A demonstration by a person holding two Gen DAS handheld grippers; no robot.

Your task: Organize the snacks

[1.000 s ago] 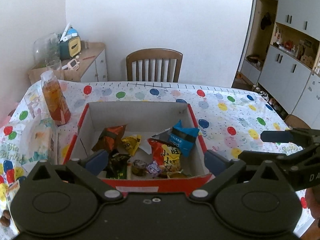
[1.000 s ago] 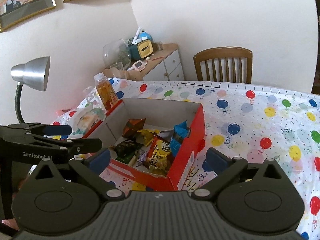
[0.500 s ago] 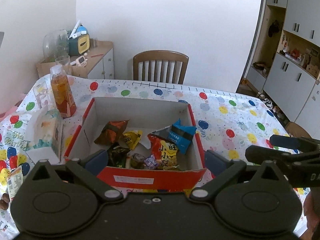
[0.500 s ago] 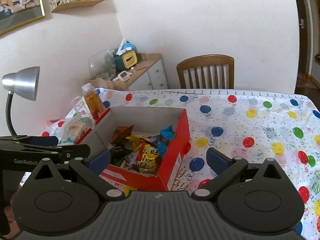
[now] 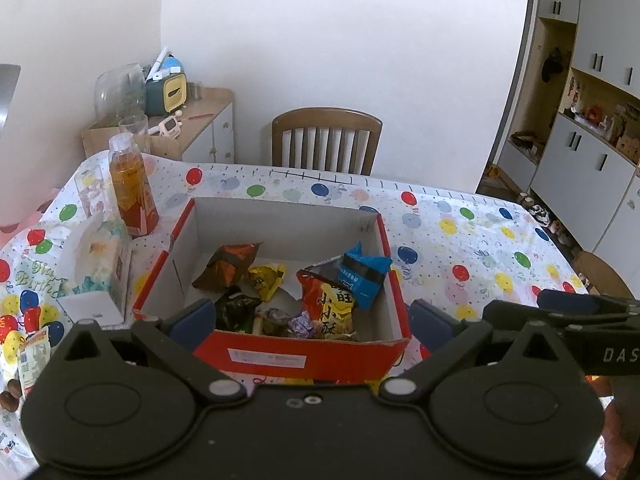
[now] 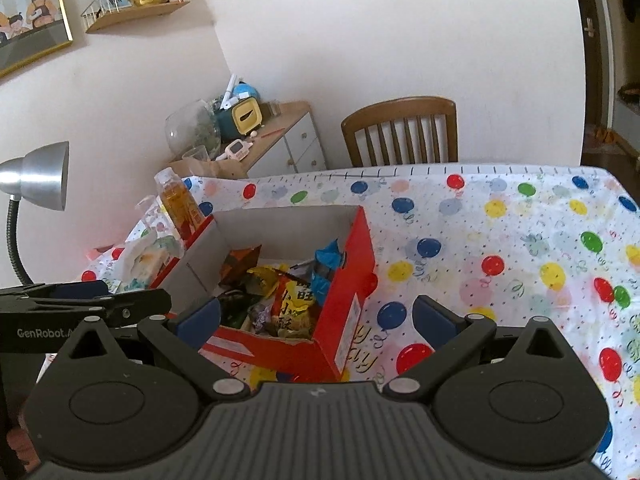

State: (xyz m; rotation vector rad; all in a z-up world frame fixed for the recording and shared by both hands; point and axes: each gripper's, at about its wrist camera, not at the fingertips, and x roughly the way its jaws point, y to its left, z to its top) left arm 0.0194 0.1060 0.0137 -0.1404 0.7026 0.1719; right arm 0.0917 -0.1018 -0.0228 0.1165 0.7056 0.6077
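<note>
A red cardboard box (image 5: pixel 308 356) stands on the balloon tablecloth, also in the right wrist view (image 6: pixel 348 276). It holds several snack packets: a red-yellow bag (image 5: pixel 326 304), a blue packet (image 5: pixel 364 274), an orange-brown packet (image 5: pixel 228 266), a yellow one (image 5: pixel 266 278) and a dark green one (image 5: pixel 234 308). My left gripper (image 5: pixel 312 316) is open and empty, held above the box's near edge. My right gripper (image 6: pixel 316 316) is open and empty, above the box's near right corner. Each gripper shows in the other's view, at the side.
A bottle of amber drink (image 5: pixel 132 188) and a tissue pack (image 5: pixel 98 264) stand left of the box. A small packet (image 5: pixel 34 356) lies at the left table edge. A wooden chair (image 5: pixel 326 140) is behind the table, a metal lamp (image 6: pixel 36 176) at left.
Both grippers have pulled back and risen away from the box, so more of the table and room shows. The snacks in the box have not moved.
</note>
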